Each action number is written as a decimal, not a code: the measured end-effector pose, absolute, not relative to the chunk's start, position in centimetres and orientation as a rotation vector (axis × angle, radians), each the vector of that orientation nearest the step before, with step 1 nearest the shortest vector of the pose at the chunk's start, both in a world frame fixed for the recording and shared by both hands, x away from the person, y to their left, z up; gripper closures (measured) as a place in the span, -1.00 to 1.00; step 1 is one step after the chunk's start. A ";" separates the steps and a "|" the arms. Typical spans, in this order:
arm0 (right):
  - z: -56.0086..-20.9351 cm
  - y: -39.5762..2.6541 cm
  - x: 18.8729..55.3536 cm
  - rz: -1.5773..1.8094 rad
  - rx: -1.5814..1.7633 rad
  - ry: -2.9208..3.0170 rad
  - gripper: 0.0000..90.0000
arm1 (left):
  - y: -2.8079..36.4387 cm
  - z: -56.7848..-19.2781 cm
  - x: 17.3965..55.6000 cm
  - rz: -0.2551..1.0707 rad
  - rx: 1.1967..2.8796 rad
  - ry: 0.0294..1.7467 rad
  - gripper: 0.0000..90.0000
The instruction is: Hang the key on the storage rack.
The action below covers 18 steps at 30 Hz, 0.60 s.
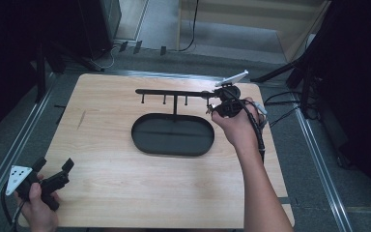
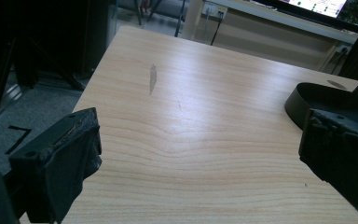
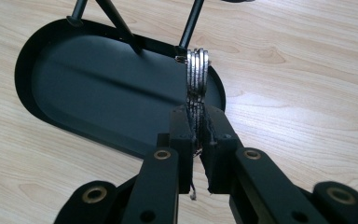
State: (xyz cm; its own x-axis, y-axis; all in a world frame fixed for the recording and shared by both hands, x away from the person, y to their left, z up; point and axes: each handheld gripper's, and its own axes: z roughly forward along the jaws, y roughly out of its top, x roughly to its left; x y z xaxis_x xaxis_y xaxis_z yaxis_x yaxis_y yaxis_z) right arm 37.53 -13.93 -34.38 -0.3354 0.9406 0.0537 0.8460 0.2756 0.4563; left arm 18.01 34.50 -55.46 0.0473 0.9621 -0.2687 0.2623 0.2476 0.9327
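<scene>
Your right hand-held gripper [image 3: 198, 140] is clamped on a stack of about four silver rings [image 3: 197, 74], held on edge just ahead of its jaws, at one end of the stand's crossbar [image 1: 174, 92]. One black oval tray [image 1: 173, 135] lies below it. Your left hand-held gripper [image 1: 53, 166] rests spread open on the wooden surface [image 1: 125, 183], gripping nothing, the tray well ahead to its right.
</scene>
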 end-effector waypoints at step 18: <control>-33.5 -13.4 38.3 0.599 1.649 2.310 0.86 | 34.5 -55.5 18.0 0.814 1.221 1.443 -1.00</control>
State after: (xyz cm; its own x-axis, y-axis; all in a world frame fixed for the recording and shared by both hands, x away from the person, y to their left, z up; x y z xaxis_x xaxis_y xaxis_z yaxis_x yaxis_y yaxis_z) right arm 38.26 -13.38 -33.52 -0.3342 0.9416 0.0416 0.8431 0.2789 0.4598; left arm 18.02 34.54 -55.47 0.0485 0.9602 -0.2750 0.2610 0.2536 0.9314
